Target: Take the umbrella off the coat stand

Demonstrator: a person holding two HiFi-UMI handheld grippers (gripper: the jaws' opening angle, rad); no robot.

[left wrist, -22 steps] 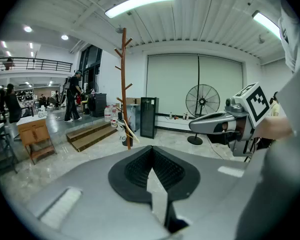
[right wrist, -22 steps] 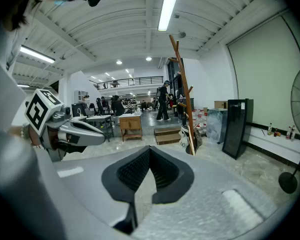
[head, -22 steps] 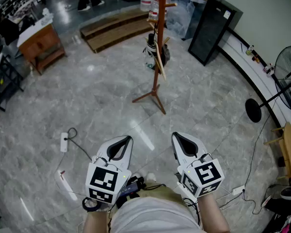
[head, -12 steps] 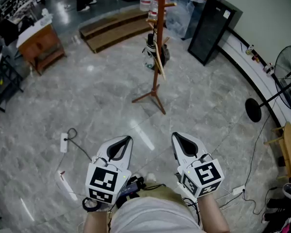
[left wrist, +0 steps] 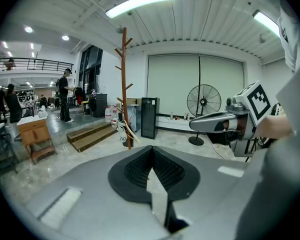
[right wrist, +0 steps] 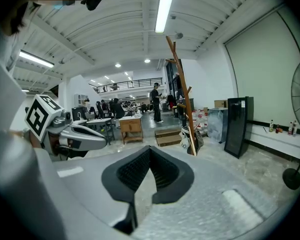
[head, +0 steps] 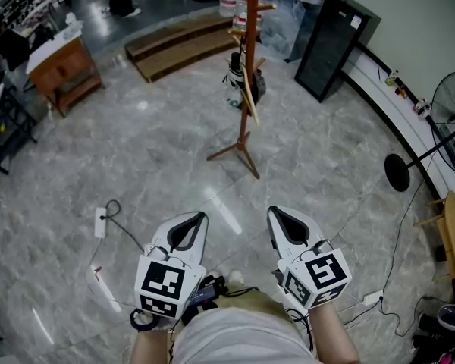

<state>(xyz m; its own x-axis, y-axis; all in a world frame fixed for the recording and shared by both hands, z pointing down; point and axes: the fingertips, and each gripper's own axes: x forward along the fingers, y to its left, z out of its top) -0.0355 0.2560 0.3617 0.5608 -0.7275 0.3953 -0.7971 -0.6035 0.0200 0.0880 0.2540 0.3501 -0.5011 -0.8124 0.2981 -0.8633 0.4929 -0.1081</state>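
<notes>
Marble floor (head: pixel 136 165), coat stand (head: pixel 245 120)

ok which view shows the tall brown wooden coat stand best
The left gripper view: the tall brown wooden coat stand appears side-on, pegs visible to the top. The head view looks down on it, showing its feet but cropping the top. The right gripper view shows it slanted.
</notes>
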